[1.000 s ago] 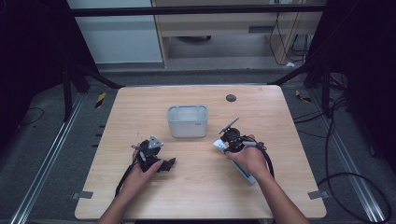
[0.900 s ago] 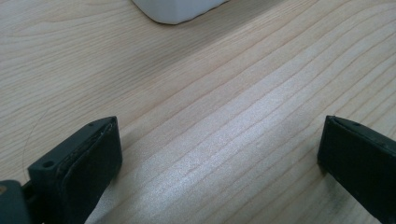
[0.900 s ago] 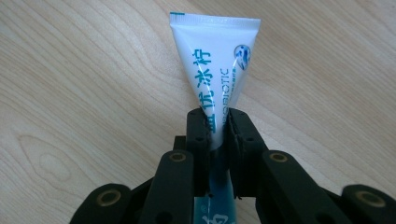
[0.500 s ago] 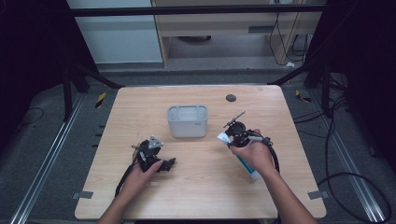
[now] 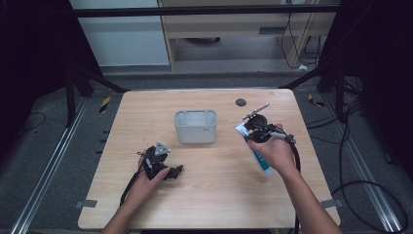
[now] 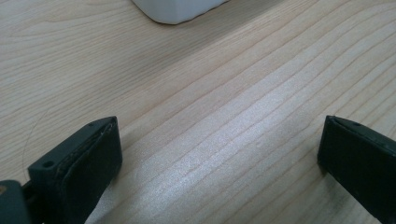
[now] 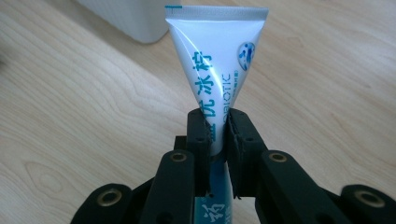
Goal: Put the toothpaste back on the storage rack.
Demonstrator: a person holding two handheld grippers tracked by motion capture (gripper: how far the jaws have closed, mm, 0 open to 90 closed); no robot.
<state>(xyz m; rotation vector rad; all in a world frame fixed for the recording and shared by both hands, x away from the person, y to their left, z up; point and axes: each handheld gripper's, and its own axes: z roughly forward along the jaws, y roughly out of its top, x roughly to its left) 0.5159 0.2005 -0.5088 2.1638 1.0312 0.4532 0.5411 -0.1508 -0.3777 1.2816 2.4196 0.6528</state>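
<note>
Blue-printed toothpaste tube point(image 7: 215, 70) pinched by right gripper point(image 7: 217, 135), lettering legible close up

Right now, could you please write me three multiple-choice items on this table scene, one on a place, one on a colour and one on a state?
1. Where does the grey bin stand?
A. near the middle of the table
B. at the table's near right corner
C. on the floor

2. What colours is the tube?
A. red and yellow
B. white with blue print
C. plain black

3. How does the left gripper stand?
A. shut on the tube
B. shut on the bin
C. open, over bare wood

Answers:
1 A: in the high view the bin sits mid-table, between the two hands.
2 B: the right gripper view shows a white tube with blue lettering, clamped in the right gripper.
3 C: in the left gripper view the jaws stand wide apart with nothing but wood between them.
</note>
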